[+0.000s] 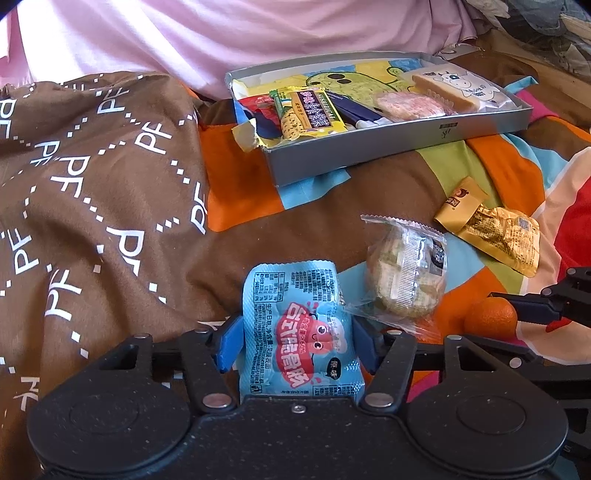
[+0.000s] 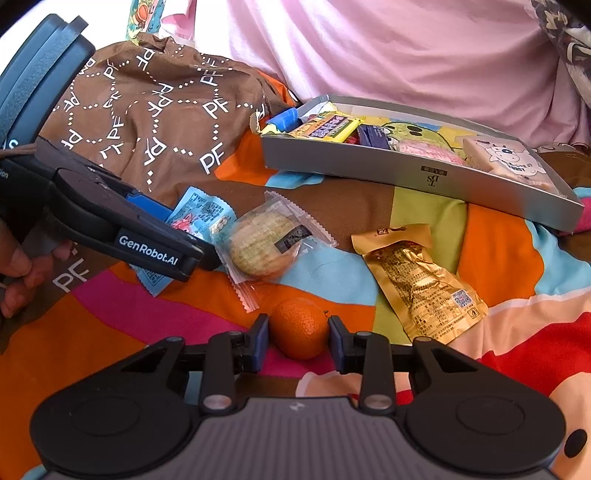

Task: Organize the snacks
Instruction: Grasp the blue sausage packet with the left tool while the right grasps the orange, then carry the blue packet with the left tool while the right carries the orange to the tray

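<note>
My left gripper [image 1: 297, 347] is shut on a light blue snack packet [image 1: 299, 332], held upright between its blue pads. Its right neighbour is a round cookie in a clear wrapper [image 1: 406, 273], with a gold packet [image 1: 495, 229] beyond. A grey tray [image 1: 388, 144] farther back holds several snacks. My right gripper [image 2: 299, 341] sits low on the bedding, its pads against both sides of a small mandarin [image 2: 301, 328]. From that side, the left gripper [image 2: 184, 229] and blue packet [image 2: 199, 212] are at the left, beside the cookie [image 2: 262, 243] and gold packet [image 2: 421, 284]; the tray [image 2: 406, 173] lies behind.
A brown cloth with white PF letters [image 1: 92, 184] bunches up on the left. Pink fabric [image 1: 221, 33] rises behind the tray. Everything rests on soft multicoloured bedding [image 2: 498, 251]. A person's hand [image 2: 14, 273] grips the left tool's handle.
</note>
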`<state>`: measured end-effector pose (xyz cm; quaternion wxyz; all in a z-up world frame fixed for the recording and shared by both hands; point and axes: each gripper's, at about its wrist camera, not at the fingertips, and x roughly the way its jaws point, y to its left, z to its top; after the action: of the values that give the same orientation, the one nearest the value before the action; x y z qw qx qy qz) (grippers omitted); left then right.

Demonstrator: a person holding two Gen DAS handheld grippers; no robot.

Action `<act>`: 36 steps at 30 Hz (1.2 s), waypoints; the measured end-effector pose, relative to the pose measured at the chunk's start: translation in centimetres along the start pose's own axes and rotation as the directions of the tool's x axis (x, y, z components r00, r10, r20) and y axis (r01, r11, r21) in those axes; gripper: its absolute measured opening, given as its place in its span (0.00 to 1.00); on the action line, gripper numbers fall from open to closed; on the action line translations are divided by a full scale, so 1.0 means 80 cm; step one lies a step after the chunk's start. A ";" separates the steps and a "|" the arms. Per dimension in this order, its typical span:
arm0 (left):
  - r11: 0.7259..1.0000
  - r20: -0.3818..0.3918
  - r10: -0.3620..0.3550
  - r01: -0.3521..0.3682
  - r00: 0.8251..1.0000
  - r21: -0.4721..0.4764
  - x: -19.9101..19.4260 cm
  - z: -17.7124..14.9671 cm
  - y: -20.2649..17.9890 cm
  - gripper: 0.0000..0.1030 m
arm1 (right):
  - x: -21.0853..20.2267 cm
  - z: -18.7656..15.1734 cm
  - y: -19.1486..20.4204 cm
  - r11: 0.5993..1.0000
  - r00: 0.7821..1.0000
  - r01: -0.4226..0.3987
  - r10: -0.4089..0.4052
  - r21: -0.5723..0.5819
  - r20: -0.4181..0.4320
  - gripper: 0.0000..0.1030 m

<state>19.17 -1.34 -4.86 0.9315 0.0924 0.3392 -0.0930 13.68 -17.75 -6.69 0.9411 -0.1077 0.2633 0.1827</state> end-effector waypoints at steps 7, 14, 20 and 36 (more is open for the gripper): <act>0.999 -0.027 -0.032 0.031 0.999 -0.030 -0.009 -0.009 0.000 0.60 | -0.003 -0.001 0.001 1.000 1.000 0.005 -0.005 0.001 0.011 0.36; 0.992 -0.071 -0.093 0.086 0.993 -0.092 -0.025 -0.020 -0.004 0.59 | -0.012 -0.004 0.000 0.999 1.000 0.005 -0.006 0.036 0.012 0.36; 0.981 -0.107 -0.169 0.157 0.980 -0.112 -0.045 -0.036 -0.014 0.59 | -0.036 -0.007 -0.009 0.994 1.000 -0.001 0.000 0.111 0.004 0.36; 0.947 -0.051 -0.240 0.223 0.969 -0.230 -0.065 -0.032 -0.013 0.58 | -0.056 0.003 -0.024 0.985 1.000 -0.001 -0.004 0.174 0.028 0.36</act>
<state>13.46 -1.16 -3.48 0.9047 -0.0496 0.3920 -0.1595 11.00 -20.72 -3.93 0.9508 -0.0228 0.2645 0.1598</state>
